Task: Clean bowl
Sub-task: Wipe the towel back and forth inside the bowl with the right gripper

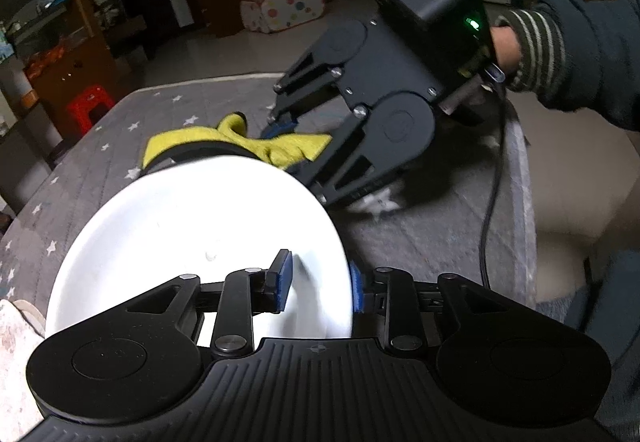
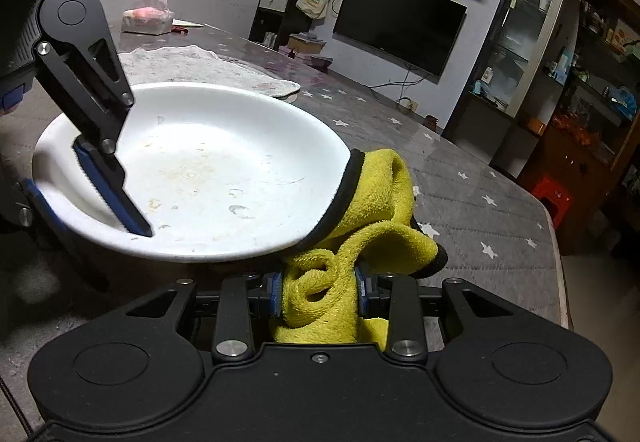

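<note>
A white bowl [image 1: 200, 234] [image 2: 224, 162] with dried food smears inside hangs tilted above the grey star-patterned table [image 2: 460, 182]. My left gripper [image 1: 320, 286] [image 2: 80, 208] is shut on its rim, one blue-padded finger inside the bowl and one outside. A yellow cloth [image 1: 280, 150] [image 2: 360, 210] with black edging lies bunched against the bowl's opposite rim. My right gripper [image 2: 319, 294] [image 1: 280, 122] is shut on that cloth, just below and beside the rim. In the left wrist view the bowl hides part of the cloth.
A person's hand in a striped cuff [image 1: 532, 50] holds the right gripper, its cable [image 1: 492, 182] trailing down. A white mat [image 2: 208, 62] and a plastic bag [image 2: 148, 16] lie farther along the table. A red stool [image 2: 554, 198] stands past the table edge.
</note>
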`<state>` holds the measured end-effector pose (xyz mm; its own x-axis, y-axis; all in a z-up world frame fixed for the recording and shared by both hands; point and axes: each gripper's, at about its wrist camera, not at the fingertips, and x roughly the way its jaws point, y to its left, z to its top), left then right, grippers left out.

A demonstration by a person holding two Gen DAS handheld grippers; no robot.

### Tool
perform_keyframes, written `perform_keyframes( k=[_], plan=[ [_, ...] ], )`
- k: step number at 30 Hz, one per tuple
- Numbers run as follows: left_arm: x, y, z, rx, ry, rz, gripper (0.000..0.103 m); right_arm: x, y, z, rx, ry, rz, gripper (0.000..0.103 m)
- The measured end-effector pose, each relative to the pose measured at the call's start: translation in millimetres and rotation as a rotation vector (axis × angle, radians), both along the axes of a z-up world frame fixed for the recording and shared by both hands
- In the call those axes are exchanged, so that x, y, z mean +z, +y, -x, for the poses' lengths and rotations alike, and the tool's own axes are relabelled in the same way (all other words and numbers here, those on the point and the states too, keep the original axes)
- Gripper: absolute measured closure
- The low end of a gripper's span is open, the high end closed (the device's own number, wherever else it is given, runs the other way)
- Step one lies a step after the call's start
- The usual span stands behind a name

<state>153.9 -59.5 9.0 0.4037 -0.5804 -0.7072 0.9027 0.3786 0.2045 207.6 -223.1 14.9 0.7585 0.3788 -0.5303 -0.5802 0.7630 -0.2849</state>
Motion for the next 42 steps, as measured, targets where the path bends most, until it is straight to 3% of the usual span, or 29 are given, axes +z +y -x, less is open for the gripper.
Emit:
perform_keyframes(
  k=[2,7,9,10,15,32,42],
  plan=[
    [3.4,2.1,-6.0,0.03,0.004,0.009,0.052,-0.1,-0.4,2.3,-0.001,-0.001,0.0,0.068],
    [6.2,-2.6,-26.0,0.066,0.026,0.018,0.051,-0.3,-1.4,8.0,-0.004,-0.003,-0.001,0.068],
    [3.6,-5.1,-32.4,0.056,0.048,0.016,0.054,-0.4,-1.9,10.3,-0.005,-0.004,-0.001,0.068],
    [3.2,-4.5,-34.1,0.046,0.061,0.02,0.062,-0.4,-2.1,11.5,-0.006,-0.004,-0.001,0.068],
    [0.5,-5.5,-36.4,0.009,0.048,0.021,0.063,-0.7,-3.1,17.2,-0.009,-0.006,-0.001,0.068],
    [-6.3,-35.5,-20.5,-0.359,0.014,-0.004,0.067,1.0,-29.9,88.1,-0.154,0.02,-0.049,0.068],
    [-11.5,-28.6,-37.6,-0.35,0.086,-0.004,0.067,0.4,-36.6,67.4,-0.146,0.021,-0.061,0.068]
  ],
)
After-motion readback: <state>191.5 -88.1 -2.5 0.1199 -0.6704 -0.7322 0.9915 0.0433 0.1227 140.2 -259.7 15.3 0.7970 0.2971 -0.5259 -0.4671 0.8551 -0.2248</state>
